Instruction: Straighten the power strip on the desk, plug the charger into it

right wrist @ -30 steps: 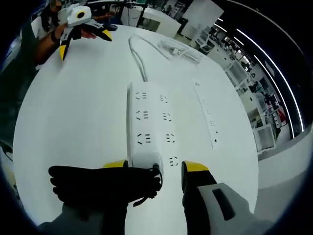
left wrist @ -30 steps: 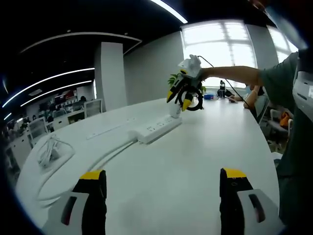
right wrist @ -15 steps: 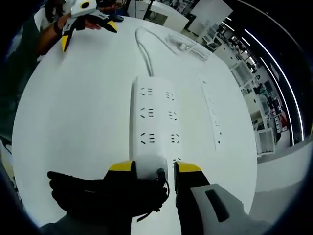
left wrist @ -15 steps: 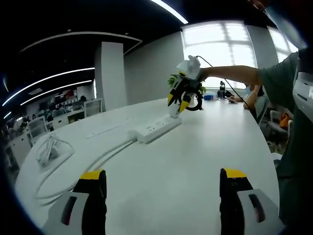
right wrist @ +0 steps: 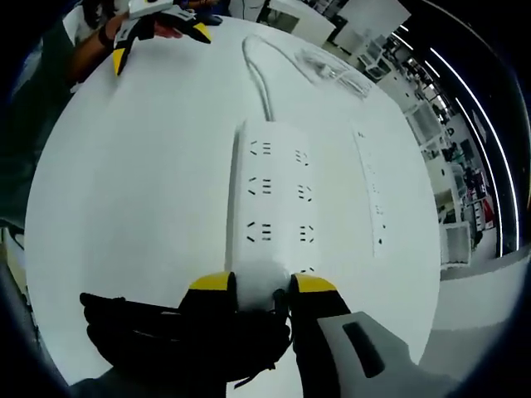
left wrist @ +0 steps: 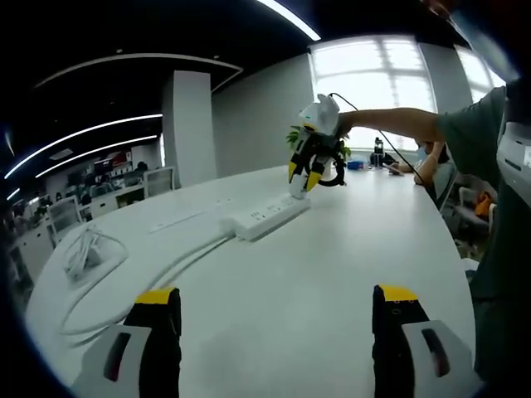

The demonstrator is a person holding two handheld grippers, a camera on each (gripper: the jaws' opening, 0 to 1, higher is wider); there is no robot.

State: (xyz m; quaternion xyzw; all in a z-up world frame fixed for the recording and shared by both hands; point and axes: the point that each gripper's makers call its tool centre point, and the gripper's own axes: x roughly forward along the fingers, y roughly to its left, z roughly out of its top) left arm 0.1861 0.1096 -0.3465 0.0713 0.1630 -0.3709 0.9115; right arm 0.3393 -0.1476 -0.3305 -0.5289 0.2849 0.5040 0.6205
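Since a second ago our right gripper has closed its jaws onto the white charger, right at the near end of the power strip. We see its long axis run off toward 12 o'clock. Prongs are hidden, so seating's probably unfinished. Left gripper hangs wide open, empty, farther off.

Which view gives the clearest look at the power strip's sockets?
The right gripper view: the power strip runs straight ahead from above, its socket rows plain, near end between the right hand-held gripper tips. The left gripper view shows the strip small, far across the desk, side-on.
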